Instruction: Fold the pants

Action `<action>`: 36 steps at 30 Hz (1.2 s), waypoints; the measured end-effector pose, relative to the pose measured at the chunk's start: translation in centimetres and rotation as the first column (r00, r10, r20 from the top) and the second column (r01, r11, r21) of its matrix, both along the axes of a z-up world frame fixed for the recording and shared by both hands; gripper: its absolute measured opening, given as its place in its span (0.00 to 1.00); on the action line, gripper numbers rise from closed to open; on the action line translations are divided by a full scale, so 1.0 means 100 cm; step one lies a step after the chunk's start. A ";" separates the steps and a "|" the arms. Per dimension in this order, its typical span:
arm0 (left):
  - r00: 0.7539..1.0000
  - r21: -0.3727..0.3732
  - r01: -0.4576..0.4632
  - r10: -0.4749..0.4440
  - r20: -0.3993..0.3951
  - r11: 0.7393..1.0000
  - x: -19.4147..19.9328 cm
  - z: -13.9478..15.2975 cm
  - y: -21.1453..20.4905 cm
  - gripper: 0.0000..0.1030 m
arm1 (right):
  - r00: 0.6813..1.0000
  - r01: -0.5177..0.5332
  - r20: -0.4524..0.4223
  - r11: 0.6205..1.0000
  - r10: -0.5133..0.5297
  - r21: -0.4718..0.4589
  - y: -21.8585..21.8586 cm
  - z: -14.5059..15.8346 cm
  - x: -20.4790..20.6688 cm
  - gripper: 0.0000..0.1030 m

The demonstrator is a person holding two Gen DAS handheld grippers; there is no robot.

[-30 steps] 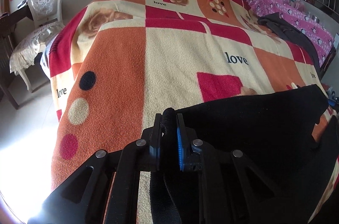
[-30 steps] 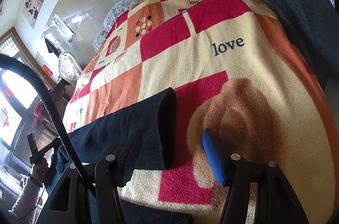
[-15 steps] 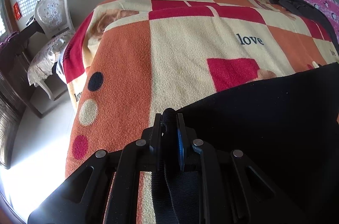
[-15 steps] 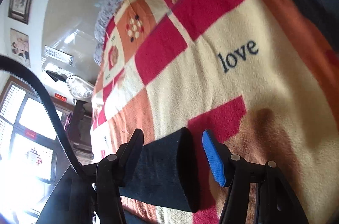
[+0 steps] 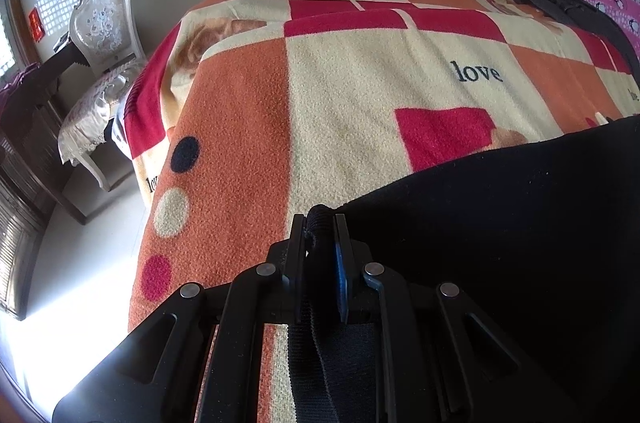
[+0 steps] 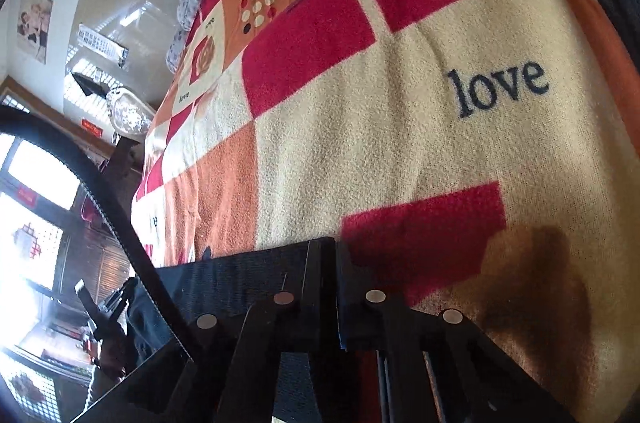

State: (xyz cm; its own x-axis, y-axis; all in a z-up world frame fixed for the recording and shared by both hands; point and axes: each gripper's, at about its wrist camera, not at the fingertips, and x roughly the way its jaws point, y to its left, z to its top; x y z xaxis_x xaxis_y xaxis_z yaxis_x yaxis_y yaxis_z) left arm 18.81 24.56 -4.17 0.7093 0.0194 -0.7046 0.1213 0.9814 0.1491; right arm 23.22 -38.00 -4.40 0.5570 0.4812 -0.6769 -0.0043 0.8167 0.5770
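While both grippers (image 5: 320, 235) (image 6: 334, 255) pinch knit black pants (image 5: 500, 207), fleecy checked blanket (image 5: 360, 83) lies beneath.

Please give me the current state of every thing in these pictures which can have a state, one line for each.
left gripper: shut on the black pants' edge.
right gripper: jaws have just been closing; now shut on the pants' leg end.
black pants: pinched at two places, partly lying on the blanket.
patchwork blanket: spread flat over the bed.
dark garment: lying crumpled at the far side.
white chair: upright, beside the bed.
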 end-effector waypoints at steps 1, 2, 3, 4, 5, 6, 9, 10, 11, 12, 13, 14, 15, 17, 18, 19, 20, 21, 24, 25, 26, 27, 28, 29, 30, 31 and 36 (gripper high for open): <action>1.000 0.003 -0.001 0.001 0.004 1.000 -0.001 0.001 0.000 0.11 | 1.000 -0.006 0.017 1.000 0.006 -0.024 0.001 0.003 -0.001 0.04; 1.000 0.001 0.001 -0.001 0.009 1.000 -0.001 0.002 0.000 0.11 | 0.999 -0.018 0.038 0.999 0.019 -0.046 0.003 0.008 -0.003 0.03; 1.000 0.005 0.006 -0.006 0.023 1.000 -0.003 0.006 -0.001 0.11 | 0.998 -0.025 0.058 0.997 0.029 -0.067 0.005 0.013 -0.005 0.03; 0.999 0.029 0.012 -0.013 0.051 1.000 -0.006 0.010 -0.003 0.11 | 0.997 -0.029 0.073 0.996 0.036 -0.089 0.008 0.020 -0.007 0.03; 0.997 0.050 0.012 -0.016 0.075 0.999 -0.011 0.015 -0.005 0.11 | 0.995 -0.039 0.087 0.993 0.049 -0.109 0.012 0.027 -0.010 0.03; 0.996 0.058 0.013 -0.018 0.093 0.998 -0.016 0.023 -0.008 0.11 | 0.993 -0.048 0.101 0.991 0.061 -0.127 0.017 0.035 -0.012 0.03; 0.989 0.068 0.024 -0.033 0.142 0.997 -0.036 0.048 -0.011 0.10 | 0.979 -0.097 0.156 0.972 0.132 -0.215 0.032 0.063 -0.032 0.03; 0.986 0.071 0.029 -0.040 0.159 0.997 -0.045 0.058 -0.011 0.10 | 0.971 -0.114 0.175 0.961 0.161 -0.253 0.038 0.072 -0.043 0.03; 0.983 0.080 0.037 -0.051 0.178 0.996 -0.055 0.065 -0.012 0.10 | 0.961 -0.129 0.198 0.947 0.192 -0.293 0.044 0.082 -0.055 0.03; 0.978 0.095 0.046 -0.064 0.198 0.994 -0.066 0.072 -0.011 0.10 | 0.952 -0.141 0.216 0.938 0.217 -0.318 0.048 0.089 -0.067 0.03; 0.973 0.115 0.054 -0.078 0.216 0.992 -0.076 0.077 -0.012 0.10 | 0.941 -0.152 0.236 0.927 0.241 -0.342 0.051 0.095 -0.082 0.03; 0.967 0.129 0.067 -0.096 0.234 0.989 -0.088 0.082 -0.011 0.10 | 0.929 -0.158 0.257 0.915 0.265 -0.371 0.053 0.101 -0.098 0.03; 0.961 0.130 0.084 -0.115 0.253 0.988 -0.101 0.086 -0.009 0.10 | 0.919 -0.163 0.274 0.905 0.285 -0.394 0.055 0.105 -0.111 0.03; 0.950 0.116 0.112 -0.140 0.280 0.987 -0.127 0.090 -0.004 0.10 | 0.897 -0.164 0.305 0.880 0.321 -0.445 0.056 0.108 -0.144 0.03; 0.946 0.115 0.120 -0.148 0.289 0.986 -0.141 0.087 -0.002 0.10 | 0.888 -0.163 0.315 0.871 0.335 -0.464 0.056 0.108 -0.159 0.03; 0.944 0.116 0.126 -0.155 0.292 0.985 -0.155 0.083 0.000 0.10 | 0.879 -0.160 0.323 0.854 0.351 -0.494 0.057 0.105 -0.176 0.03; 0.945 0.115 0.131 -0.159 0.287 0.985 -0.169 0.075 0.003 0.10 | 0.874 -0.160 0.318 0.836 0.367 -0.525 0.059 0.101 -0.190 0.03; 0.948 0.107 0.131 -0.156 0.277 0.986 -0.181 0.066 0.007 0.10 | 0.873 -0.163 0.306 0.817 0.381 -0.554 0.060 0.095 -0.202 0.02; 0.963 0.041 0.107 -0.114 0.245 0.993 -0.211 0.037 0.023 0.10 | 0.877 -0.184 0.255 0.776 0.407 -0.604 0.059 0.067 -0.242 0.02; 0.969 0.017 0.092 -0.093 0.228 0.996 -0.218 0.027 0.029 0.10 | 0.884 -0.185 0.240 0.771 0.402 -0.609 0.057 0.058 -0.249 0.01; 0.976 -0.011 0.066 -0.062 0.211 0.998 -0.224 0.017 0.034 0.10 | 0.890 -0.199 0.218 0.771 0.401 -0.606 0.054 0.050 -0.257 0.01; 0.983 -0.051 0.021 -0.011 0.186 0.998 -0.229 0.008 0.043 0.10 | 0.896 -0.204 0.199 0.765 0.398 -0.611 0.051 0.041 -0.264 0.01; 0.986 -0.103 -0.029 0.045 0.159 0.994 -0.234 -0.001 0.053 0.10 | 0.901 -0.216 0.175 0.759 0.397 -0.614 0.049 0.032 -0.272 0.01; 0.986 -0.162 -0.070 0.094 0.141 0.984 -0.239 -0.007 0.065 0.10 | 0.908 -0.216 0.156 0.754 0.388 -0.620 0.047 0.024 -0.276 0.00; 0.978 -0.214 -0.127 0.158 0.135 0.969 -0.246 -0.011 0.077 0.10 | 0.918 -0.208 0.141 0.754 0.370 -0.623 0.043 0.017 -0.279 0.00; 0.967 -0.250 -0.183 0.220 0.132 0.951 -0.252 -0.013 0.086 0.10 | 0.925 -0.210 0.130 0.765 0.357 -0.608 0.037 0.011 -0.280 0.00; 0.946 -0.300 -0.225 0.281 0.161 0.927 -0.266 0.009 0.077 0.10 | 0.953 -0.105 0.155 0.764 0.260 -0.636 0.015 0.012 -0.287 0.00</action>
